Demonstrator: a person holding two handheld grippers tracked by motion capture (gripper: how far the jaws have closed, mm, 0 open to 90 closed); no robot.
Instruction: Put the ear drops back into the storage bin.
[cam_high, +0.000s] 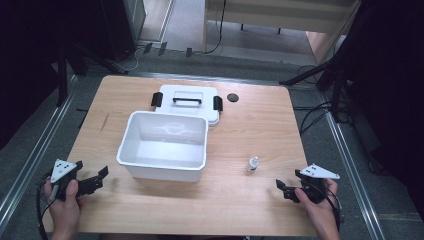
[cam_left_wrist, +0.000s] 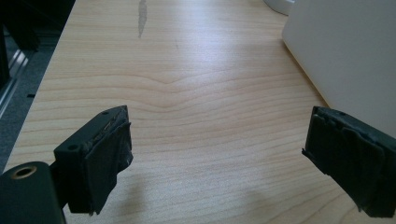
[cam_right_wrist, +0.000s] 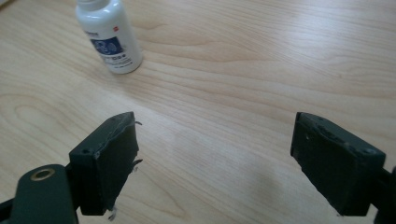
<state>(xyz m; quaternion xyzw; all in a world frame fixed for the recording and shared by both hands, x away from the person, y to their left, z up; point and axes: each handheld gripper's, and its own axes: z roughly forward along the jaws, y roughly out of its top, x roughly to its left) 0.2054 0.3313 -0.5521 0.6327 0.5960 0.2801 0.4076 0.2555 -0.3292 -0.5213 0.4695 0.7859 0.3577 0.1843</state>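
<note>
Jaws on the right gripper (cam_high: 286, 190) stand wide apart with nothing between them, low over the near right part of the wooden table (cam_high: 260, 125). Just ahead of it, near but not touching, a small white bottle (cam_high: 253, 164) stands upright, a blue-and-red label showing in the right gripper view (cam_right_wrist: 109, 37). Across the table the left gripper (cam_high: 97, 179) is equally spread and empty, hovering beside the near left corner of the open white storage box (cam_high: 163, 144), whose wall shows at the edge of the left gripper view (cam_left_wrist: 345, 56). The box looks empty. Its lid (cam_high: 187, 100), with a black handle and black latches, lies flat behind the box, touching its far rim. A small black disc (cam_high: 232, 97) sits beyond the lid. By my judgement nothing is done yet: the bottle is ungrasped and outside the box, the lid off.
</note>
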